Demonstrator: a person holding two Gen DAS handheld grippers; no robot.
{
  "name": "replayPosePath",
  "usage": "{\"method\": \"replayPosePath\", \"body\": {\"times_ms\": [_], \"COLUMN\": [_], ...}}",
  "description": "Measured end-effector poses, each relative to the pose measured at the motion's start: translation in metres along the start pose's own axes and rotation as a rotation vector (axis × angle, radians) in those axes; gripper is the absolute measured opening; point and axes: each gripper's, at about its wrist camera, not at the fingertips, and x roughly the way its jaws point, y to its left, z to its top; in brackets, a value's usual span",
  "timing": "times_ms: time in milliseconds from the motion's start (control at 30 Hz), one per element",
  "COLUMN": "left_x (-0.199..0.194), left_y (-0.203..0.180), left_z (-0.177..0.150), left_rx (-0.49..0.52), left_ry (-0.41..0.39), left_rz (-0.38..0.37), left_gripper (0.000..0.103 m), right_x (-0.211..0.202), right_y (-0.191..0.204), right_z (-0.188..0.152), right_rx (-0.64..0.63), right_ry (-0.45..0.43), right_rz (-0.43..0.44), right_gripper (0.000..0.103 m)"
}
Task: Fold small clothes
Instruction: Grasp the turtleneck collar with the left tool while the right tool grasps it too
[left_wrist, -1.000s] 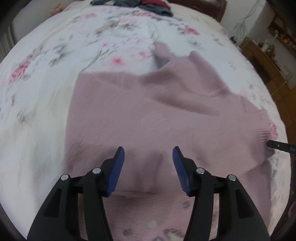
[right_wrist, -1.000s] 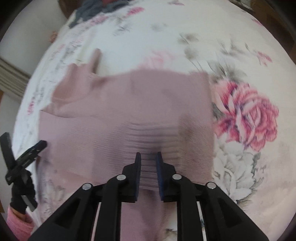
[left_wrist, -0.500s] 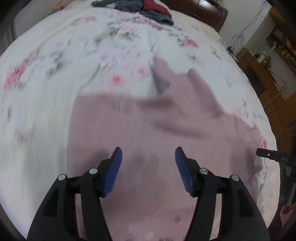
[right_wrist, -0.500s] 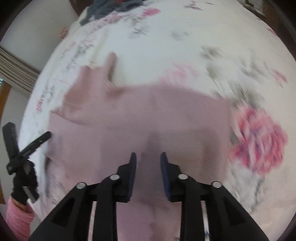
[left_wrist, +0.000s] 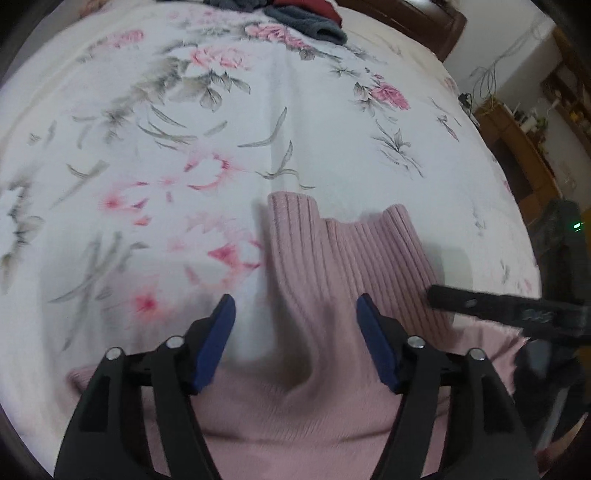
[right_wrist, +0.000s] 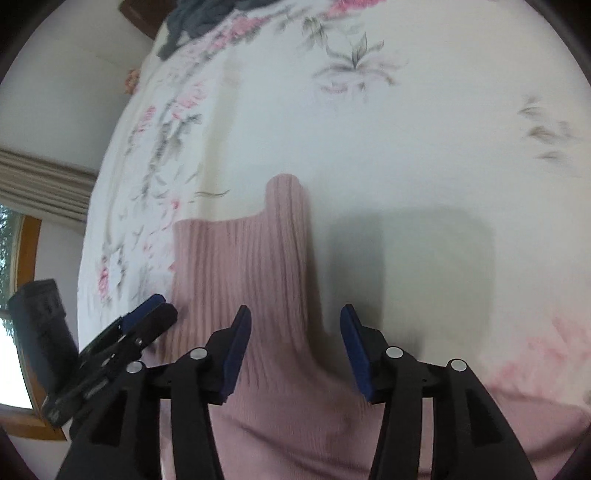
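Bed (left_wrist: 258, 110) with flowered white sheet, dark clothes (left_wrist: 306, 26) at far end. Pink ribbed garment (left_wrist: 332, 266) lying flat on near part. Left hand-held gripper (left_wrist: 295, 317) wide apart above it, holding nothing. Right hand-held gripper (right_wrist: 295, 325) the same.

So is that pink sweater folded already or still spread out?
Partly folded: the pink sweater lies doubled over, ribbed layer on top. Both tongs, left and right, hover open.

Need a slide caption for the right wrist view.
Right gripper open above a pink ribbed sweater on the floral bedsheet, left gripper at its left edge.
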Motion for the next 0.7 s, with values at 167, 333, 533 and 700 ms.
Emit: {"method": "replayPosePath", "body": {"times_ms": [167, 333, 533, 700], "left_x": [0.016, -0.002, -0.049, -0.078], "left_y": [-0.01, -0.015, -0.017, -0.013], "left_z": [0.005, -0.001, -0.03, -0.064], "left_rx": [0.013, 0.031, 0.102, 0.167], "left_ry": [0.012, -0.038, -0.139, -0.15], "left_rz": [-0.055, -0.173, -0.247, -0.279], "left_gripper": [0.018, 0.008, 0.009, 0.012], "right_x": [0.015, -0.022, -0.071, -0.092], "right_y": [0.001, 0.022, 0.033, 0.029], "right_z": [0.005, -0.015, -0.059, -0.098], "right_rx": [-0.005, -0.137, -0.246, -0.306], "right_ry": [0.018, -0.073, -0.154, -0.167], "right_rz": [0.028, 0.08, 0.137, 0.134], "right_gripper": [0.012, 0.012, 0.012, 0.012]}}
